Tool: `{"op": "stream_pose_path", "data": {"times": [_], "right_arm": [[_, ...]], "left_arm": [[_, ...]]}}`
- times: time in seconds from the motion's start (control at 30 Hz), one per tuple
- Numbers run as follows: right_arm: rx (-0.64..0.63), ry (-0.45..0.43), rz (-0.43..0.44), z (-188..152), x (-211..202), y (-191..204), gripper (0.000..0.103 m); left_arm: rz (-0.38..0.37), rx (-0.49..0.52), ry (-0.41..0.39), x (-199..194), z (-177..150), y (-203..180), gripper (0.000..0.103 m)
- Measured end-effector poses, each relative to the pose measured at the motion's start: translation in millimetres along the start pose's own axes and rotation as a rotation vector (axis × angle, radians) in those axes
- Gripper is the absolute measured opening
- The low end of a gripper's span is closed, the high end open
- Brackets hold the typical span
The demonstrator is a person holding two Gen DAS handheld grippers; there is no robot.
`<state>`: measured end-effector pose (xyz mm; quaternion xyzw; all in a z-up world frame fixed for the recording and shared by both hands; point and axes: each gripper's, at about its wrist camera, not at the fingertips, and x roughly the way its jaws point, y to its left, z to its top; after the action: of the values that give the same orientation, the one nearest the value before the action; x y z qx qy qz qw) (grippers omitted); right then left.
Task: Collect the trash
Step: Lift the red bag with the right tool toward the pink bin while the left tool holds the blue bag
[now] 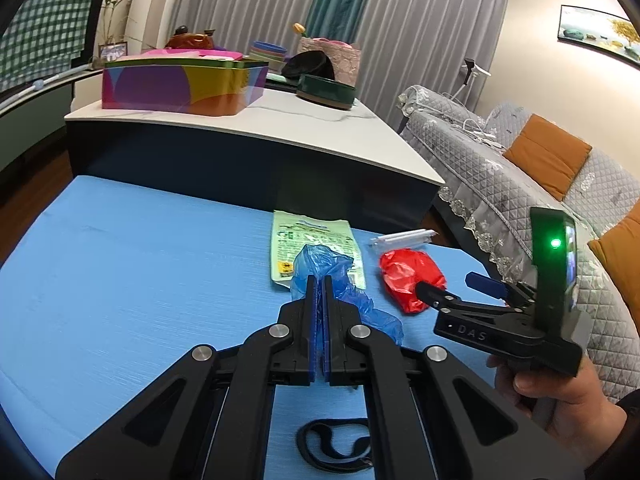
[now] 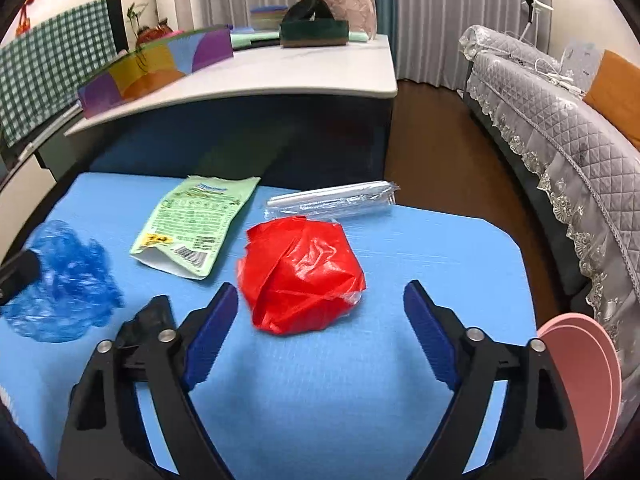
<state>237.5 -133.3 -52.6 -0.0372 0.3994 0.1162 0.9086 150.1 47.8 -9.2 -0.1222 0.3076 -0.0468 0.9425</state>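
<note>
On the blue surface (image 2: 320,400) the trash lies in a loose row. Farthest left, the crumpled blue plastic bag (image 2: 60,288) is pinched between the pressed-together fingers of the left gripper (image 1: 319,292), likely so it can be carried off. Next lies the flat green packet (image 2: 196,224), then the clear wrapper (image 2: 332,200) at the far edge. The red plastic bag (image 2: 300,276) sits just ahead of the right gripper (image 2: 320,312), whose 2 fingers stand spread wide and empty, seemingly lined up to take it.
</note>
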Motion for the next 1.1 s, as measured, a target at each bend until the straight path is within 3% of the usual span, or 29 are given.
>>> {"op": "stream_pose_path", "data": {"times": [0.23, 0.3, 0.33, 0.43, 1.1], "right_arm": [[-0.058, 0.078, -0.025, 7, 31, 11, 0.094], [-0.045, 0.079, -0.011, 7, 32, 9, 0.088], [-0.043, 0.078, -0.011, 7, 32, 8, 0.078], [-0.044, 0.062, -0.001, 5, 27, 7, 0.077], [-0.044, -0.073, -0.030, -10, -88, 2, 0.076]], "left_arm": [[0.003, -0.005, 0.011, 8, 3, 6, 0.002], [0.004, -0.004, 0.014, 10, 3, 6, 0.002], [0.004, -0.004, 0.016, 11, 3, 6, 0.002], [0.003, -0.005, 0.016, 11, 2, 5, 0.002], [-0.015, 0.071, -0.028, -16, 4, -23, 0.002]]}}
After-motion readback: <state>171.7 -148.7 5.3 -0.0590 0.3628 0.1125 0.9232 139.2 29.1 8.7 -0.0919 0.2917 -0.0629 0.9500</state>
